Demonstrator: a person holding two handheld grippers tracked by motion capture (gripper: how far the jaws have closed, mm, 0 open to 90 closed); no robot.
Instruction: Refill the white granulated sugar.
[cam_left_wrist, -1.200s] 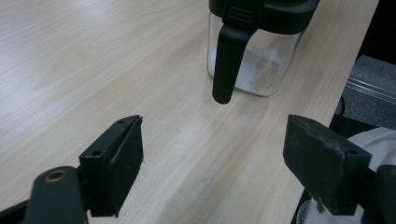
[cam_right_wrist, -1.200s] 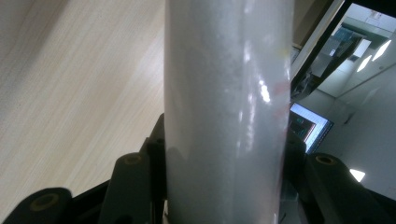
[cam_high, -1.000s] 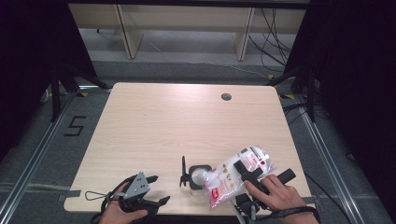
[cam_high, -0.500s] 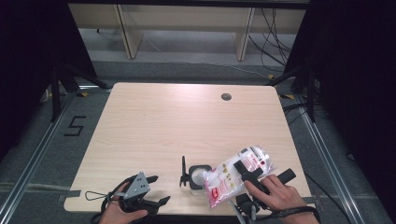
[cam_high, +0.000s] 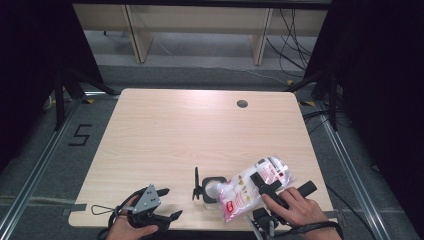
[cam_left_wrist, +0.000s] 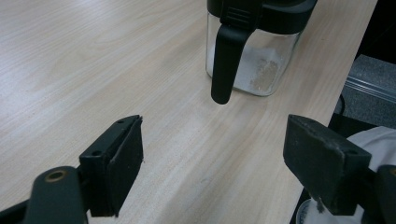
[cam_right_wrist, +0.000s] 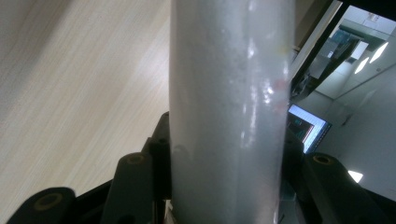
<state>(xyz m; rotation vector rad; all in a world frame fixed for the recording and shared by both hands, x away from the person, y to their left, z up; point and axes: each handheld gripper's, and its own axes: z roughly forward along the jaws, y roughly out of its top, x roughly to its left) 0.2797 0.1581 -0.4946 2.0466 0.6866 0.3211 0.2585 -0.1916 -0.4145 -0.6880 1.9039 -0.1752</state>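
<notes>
While nothing has shifted, the right gripper fingers clamp the bag, tilted toward the jar at nine o'clock, pouring steadily; left gripper fingers gape empty.

The surface is pale wood with fine lengthwise grain and one dark round hole near its far edge. The right tool is black, and the bag between its jaws is milky white and translucent with red print. Just beyond the bag's lower end stands a clear glass jar with a black lid and clasp, and white powder inside. The left tool is black with a grey plate on top.
</notes>
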